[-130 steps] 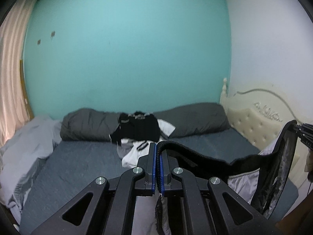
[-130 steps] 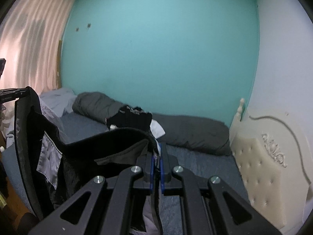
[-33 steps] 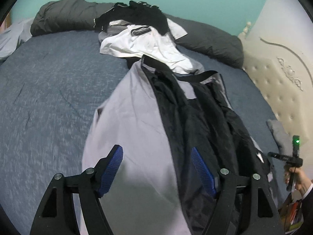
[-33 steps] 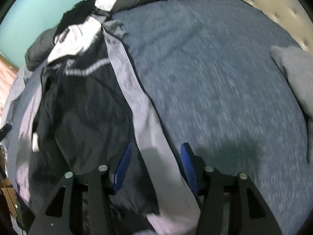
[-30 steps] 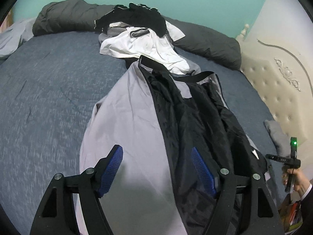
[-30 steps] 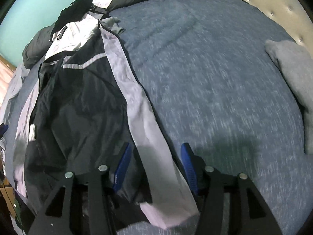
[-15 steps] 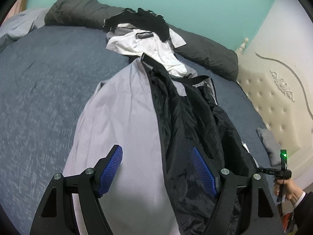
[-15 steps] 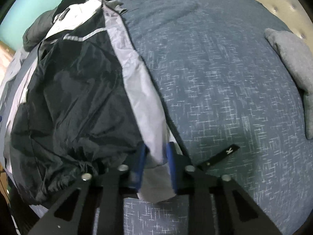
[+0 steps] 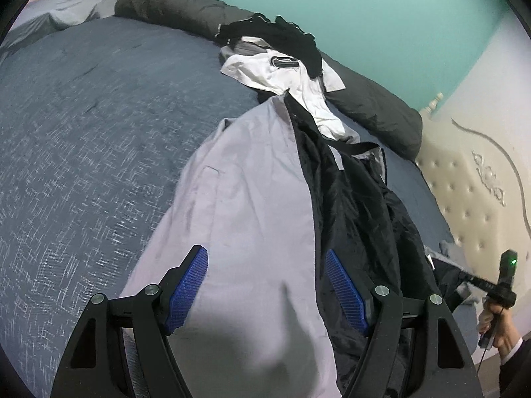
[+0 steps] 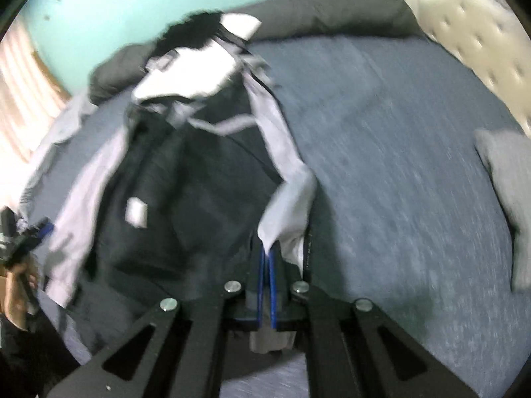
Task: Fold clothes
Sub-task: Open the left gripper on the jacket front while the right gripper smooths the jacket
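The jacket [image 9: 252,199] is spread down the middle of the bed [image 9: 83,139]. The left gripper [image 9: 265,285] is held spread above its grey panel at lower centre. The right gripper [image 10: 265,265] is pinched on a grey flap; its view is blurred, the hem cut off below.

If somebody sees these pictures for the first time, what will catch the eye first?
A grey and black jacket lies spread along the blue bed. The right gripper pinches its grey edge near the hem, and the left gripper hovers open above the other side. A pile of clothes lies beyond, by the pillows.
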### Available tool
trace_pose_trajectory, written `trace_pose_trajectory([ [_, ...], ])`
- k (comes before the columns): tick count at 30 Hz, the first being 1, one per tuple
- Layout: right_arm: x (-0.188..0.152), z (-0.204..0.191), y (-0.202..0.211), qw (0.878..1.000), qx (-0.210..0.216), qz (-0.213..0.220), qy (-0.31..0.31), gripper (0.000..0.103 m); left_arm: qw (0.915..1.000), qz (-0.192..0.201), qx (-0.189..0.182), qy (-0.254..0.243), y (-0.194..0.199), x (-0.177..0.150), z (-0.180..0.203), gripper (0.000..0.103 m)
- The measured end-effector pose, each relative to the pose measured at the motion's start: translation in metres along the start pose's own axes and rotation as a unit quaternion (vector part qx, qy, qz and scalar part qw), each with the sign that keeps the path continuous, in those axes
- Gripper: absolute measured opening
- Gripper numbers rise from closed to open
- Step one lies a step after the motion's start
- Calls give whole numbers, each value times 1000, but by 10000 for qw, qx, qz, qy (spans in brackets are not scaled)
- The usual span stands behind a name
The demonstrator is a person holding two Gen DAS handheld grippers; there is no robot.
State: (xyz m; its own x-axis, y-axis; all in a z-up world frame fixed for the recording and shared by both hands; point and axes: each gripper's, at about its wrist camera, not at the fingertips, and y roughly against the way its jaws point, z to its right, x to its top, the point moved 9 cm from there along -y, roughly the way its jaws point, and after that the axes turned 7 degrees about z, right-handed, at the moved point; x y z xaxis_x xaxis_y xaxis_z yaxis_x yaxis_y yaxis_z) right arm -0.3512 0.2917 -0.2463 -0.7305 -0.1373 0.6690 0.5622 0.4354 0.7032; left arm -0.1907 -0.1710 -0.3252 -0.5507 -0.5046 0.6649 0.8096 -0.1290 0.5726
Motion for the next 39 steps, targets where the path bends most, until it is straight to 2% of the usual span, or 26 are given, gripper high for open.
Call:
trace_pose_trajectory([
  [4, 30, -66, -2, 9979, 539, 240, 268, 2, 9999, 100, -60, 38, 6, 4, -2, 78],
  [10, 35, -180, -26, 9883, 1259, 77, 861, 2, 9998, 163, -87, 76, 11, 7, -7, 79],
  [14, 15, -236, -57, 9799, 1589, -258, 1177, 2, 9997, 175, -72, 127, 13, 7, -15, 80],
  [18, -26, -279, -80, 9663, 1834, -778, 1631, 2, 9995, 214, -34, 215, 16, 9, -23, 80],
  [24, -89, -301, -106, 9461, 1949, -1573, 2052, 2, 9995, 206, -52, 227, 15, 9, -25, 80],
  [27, -101, -302, -103, 9390, 2067, -1748, 2120, 5, 9996, 192, -68, 211, 14, 9, -24, 80],
  [31, -88, -283, -85, 9465, 2040, -1623, 1900, 6, 9995, 201, -78, 222, 15, 10, -25, 80],
  [36, -47, -246, -50, 9612, 2050, -1081, 1495, 8, 9994, 211, -82, 277, 14, 9, -26, 81],
  [39, -26, -221, -41, 9734, 1761, -706, 1287, 8, 9994, 198, -100, 270, 13, 9, -25, 81],
])
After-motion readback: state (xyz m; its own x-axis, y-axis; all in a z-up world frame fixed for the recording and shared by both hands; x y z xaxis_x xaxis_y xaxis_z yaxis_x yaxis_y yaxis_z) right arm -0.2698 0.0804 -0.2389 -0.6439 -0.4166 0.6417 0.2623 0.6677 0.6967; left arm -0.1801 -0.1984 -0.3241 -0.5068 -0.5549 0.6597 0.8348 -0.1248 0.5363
